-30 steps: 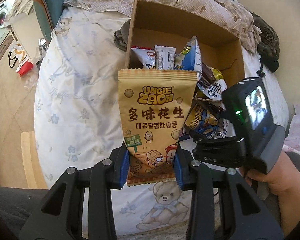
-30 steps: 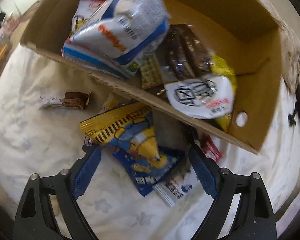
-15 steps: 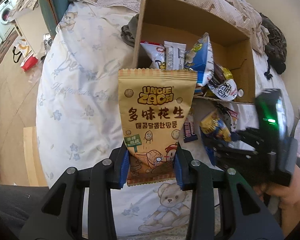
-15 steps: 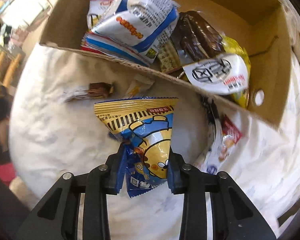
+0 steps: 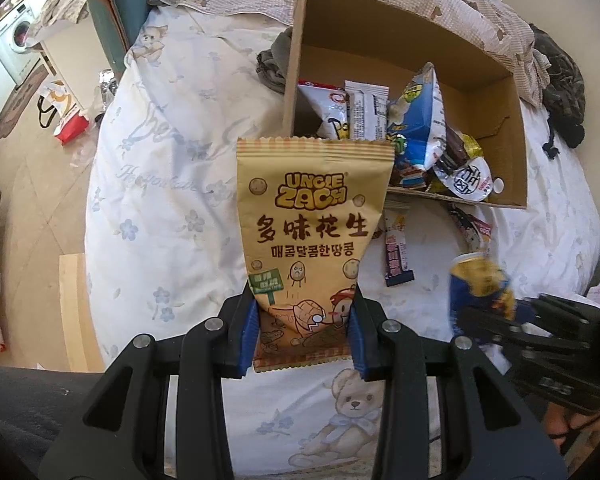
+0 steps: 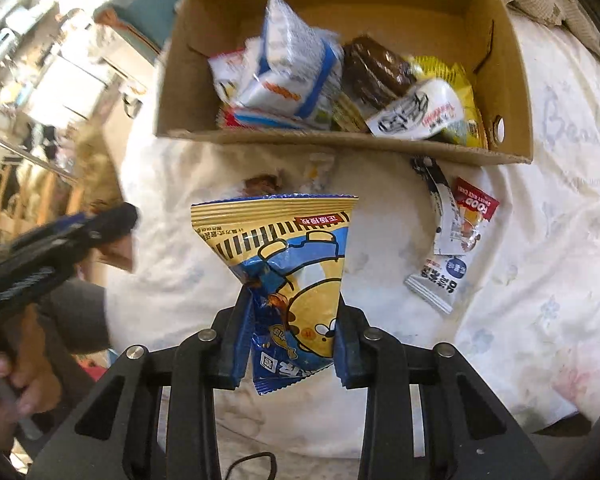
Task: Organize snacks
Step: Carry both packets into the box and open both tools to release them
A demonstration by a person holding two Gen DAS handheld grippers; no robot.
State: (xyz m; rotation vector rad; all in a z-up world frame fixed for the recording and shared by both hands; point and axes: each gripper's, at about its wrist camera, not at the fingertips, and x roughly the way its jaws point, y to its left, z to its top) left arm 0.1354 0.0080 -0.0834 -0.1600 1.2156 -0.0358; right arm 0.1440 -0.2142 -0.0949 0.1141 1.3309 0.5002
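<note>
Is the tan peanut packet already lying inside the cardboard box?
No, the tan peanut packet is held up between the left gripper fingers, in front of the cardboard box.

Matt tan foil-paper peanut packet (image 5: pixel 314 236), crimped along its top edge, pinched by matt black plastic left gripper (image 5: pixel 303 330) with blue ribbed pads and bright metal rivets. Glossy, crinkled blue-and-yellow snack bag (image 6: pixel 290 276) in right gripper (image 6: pixel 288 344) of same plastic. Plain brown corrugated cardboard box (image 6: pixel 516 80), dull and rough-edged. Soft printed cotton bedsheet (image 5: pixel 160 208), faintly wrinkled.
</note>
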